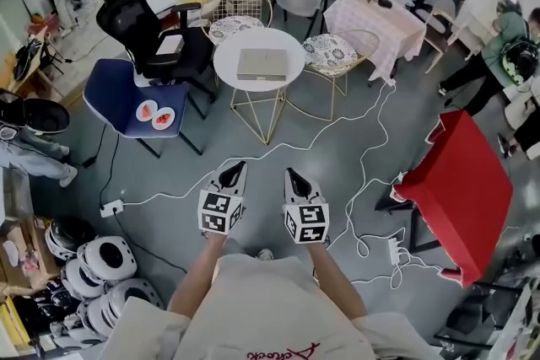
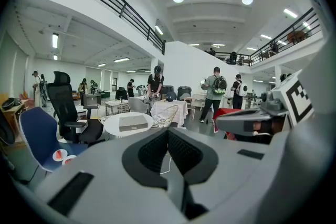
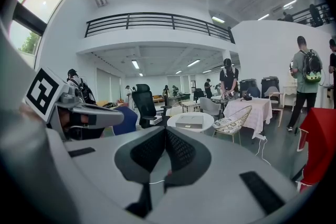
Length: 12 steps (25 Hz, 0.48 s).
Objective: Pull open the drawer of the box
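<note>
At your waist, you held the grey left gripper (image 1: pixel 239 168) and its twin, the grey right gripper (image 1: pixel 291 174), side by side and close together, tips angled slightly toward each other. Both had their black ribbed jaws pressed together with nothing between them, so neither hand had taken hold of anything.

Beyond the tips lay open grey floor crossed by a thin white cable (image 1: pixel 337 139). Past that stood the round white table on gold wire legs (image 1: pixel 226 67), and on its top sat the flat grey rectangular box (image 1: pixel 261 63), well apart from both grippers.

The box lay almost straight ahead, roughly between your two hands, with its long side running left to right across your path. Neither gripper looked clearly nearer. You could not tell from there which face carried the drawer, so I judged the task not yet begun.
</note>
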Tool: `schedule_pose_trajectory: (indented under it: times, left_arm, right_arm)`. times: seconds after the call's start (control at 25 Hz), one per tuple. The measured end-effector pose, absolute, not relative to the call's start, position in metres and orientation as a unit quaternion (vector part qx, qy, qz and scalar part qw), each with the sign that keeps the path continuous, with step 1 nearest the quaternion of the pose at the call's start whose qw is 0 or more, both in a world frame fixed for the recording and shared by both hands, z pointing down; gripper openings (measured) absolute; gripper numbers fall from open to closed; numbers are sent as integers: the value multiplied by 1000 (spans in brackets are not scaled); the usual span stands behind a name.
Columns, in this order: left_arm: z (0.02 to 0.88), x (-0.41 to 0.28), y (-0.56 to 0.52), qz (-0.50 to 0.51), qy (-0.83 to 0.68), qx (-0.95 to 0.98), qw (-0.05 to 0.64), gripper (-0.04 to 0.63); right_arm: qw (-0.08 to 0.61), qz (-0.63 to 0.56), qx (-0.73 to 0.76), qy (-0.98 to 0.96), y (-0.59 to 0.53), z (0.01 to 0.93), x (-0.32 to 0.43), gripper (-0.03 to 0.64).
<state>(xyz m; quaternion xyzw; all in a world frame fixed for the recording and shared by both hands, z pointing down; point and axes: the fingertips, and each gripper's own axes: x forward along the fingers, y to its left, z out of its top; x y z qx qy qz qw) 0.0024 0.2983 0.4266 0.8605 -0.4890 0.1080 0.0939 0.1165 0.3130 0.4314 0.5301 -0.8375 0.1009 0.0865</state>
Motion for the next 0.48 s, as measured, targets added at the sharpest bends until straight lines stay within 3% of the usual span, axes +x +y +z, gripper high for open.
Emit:
schedule_pose_trajectory:
  times: [0.48]
  left_arm:
    - [429, -8, 286, 109, -511, 847, 96, 11]
  right_arm:
    - [85, 103, 516, -846, 299, 437, 117, 15]
